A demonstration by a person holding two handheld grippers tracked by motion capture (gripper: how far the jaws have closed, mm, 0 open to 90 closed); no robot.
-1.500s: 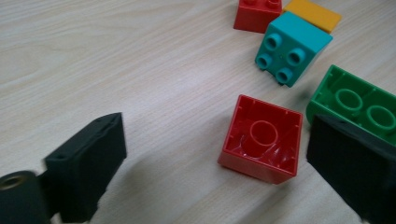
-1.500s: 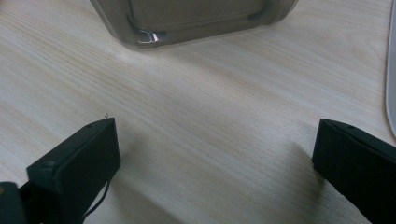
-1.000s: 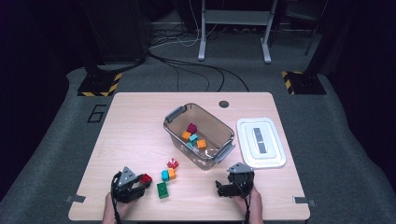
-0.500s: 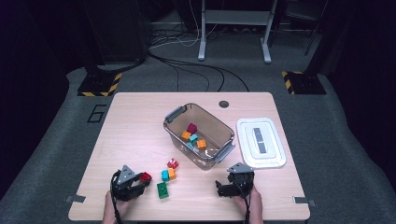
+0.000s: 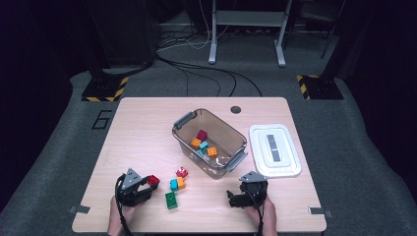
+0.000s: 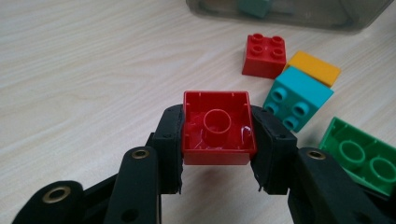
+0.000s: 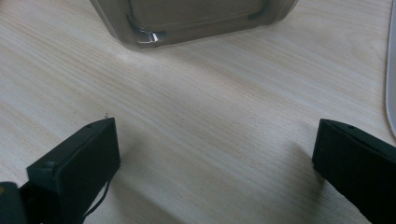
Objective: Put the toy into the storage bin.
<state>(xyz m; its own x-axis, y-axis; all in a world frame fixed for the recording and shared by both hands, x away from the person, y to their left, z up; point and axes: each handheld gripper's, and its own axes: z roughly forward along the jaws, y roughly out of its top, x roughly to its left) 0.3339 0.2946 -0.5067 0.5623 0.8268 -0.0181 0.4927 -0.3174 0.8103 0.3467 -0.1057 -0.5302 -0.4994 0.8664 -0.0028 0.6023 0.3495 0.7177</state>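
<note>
Red brick [image 6: 217, 128], hollow underside showing, sits clamped in the left hand-held gripper [image 6: 217, 140].

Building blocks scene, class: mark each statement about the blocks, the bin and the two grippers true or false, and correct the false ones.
1. The left gripper clamps a red block. True.
2. The right gripper holds a green block. False: its jaws stand open with nothing between them.
3. The white lid sits on the clear bin. False: it lies on the table beside the bin.
4. Several blocks lie inside the bin. True.
5. A green block lies on the table. True.
</note>
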